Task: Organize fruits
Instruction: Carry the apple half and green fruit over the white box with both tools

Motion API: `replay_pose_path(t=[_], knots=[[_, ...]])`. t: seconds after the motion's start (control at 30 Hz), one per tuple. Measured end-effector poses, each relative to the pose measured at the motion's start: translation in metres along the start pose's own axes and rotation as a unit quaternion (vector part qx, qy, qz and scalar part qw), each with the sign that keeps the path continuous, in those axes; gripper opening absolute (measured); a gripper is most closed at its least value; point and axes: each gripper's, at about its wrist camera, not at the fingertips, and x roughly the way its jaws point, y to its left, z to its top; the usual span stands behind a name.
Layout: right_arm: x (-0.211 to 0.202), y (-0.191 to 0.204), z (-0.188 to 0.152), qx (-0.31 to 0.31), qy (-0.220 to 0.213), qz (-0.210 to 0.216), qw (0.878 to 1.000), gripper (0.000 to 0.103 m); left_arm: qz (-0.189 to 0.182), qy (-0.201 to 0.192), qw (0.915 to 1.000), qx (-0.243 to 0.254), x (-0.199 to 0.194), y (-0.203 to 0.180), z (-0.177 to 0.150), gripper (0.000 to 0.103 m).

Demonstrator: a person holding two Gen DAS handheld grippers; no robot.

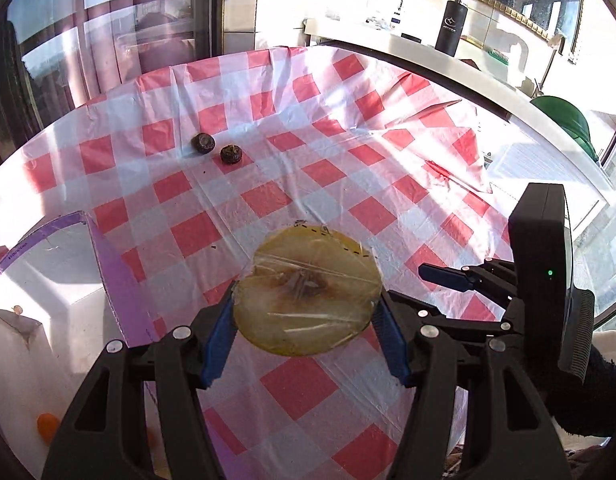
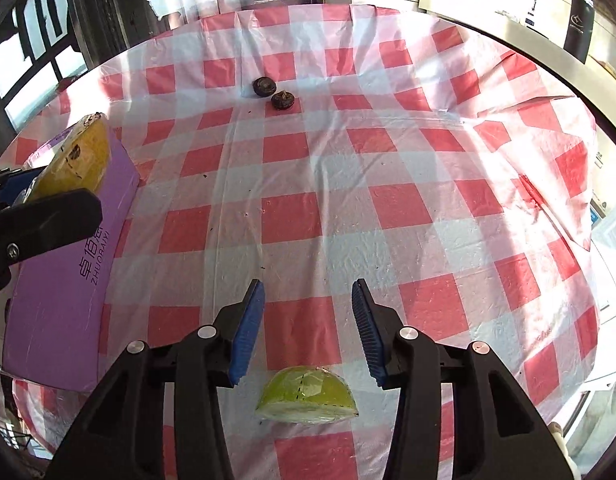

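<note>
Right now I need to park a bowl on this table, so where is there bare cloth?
The broad middle of the checked tablecloth is free, between the two dark fruits at the far side and the wrapped green wedge at the near edge. The left side is crowded by the purple box.

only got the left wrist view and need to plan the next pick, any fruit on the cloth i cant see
Observer: Yes. A green fruit wedge in clear wrap lies on the checked tablecloth, close under the right hand-held gripper.
Operator: is the right one holding it
Observer: No. Its jaws stand open with nothing between the pads; the wedge lies nearer the camera than the fingertips, untouched.
Operator: what does the box look like from that side
Observer: The purple box shows a closed outer side with printed lettering on it.
</note>
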Motion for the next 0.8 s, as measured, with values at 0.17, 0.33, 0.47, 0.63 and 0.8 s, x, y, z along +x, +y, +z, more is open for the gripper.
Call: replay_pose_path(t=[0.17,0.33,0.47,0.63,0.8], knots=[[0.009,-0.012,-0.035,0.031,0.041,0.010,0.999,0.081,0.014,-0.025,0.9994,-0.018,-0.025,0.020,-0.004,0.062],[0.014,-0.015,-0.068,0.035,0.062,0.004,0.997,0.082,0.035,-0.039,0.9982,-0.031,-0.046,0.041,-0.012,0.062],[0.023,-0.005,-0.068,0.023,0.061,0.004,0.998,0.082,0.053,-0.036,0.9971,-0.041,-0.055,0.057,-0.022,0.062],[0.042,0.007,-0.049,0.006,0.051,0.000,0.999,0.083,0.072,-0.034,0.9958,-0.046,-0.067,0.074,-0.033,0.062],[0.050,0.014,-0.030,-0.011,0.033,0.009,0.999,0.068,0.090,-0.033,0.9938,-0.055,-0.079,0.090,-0.042,0.062]])
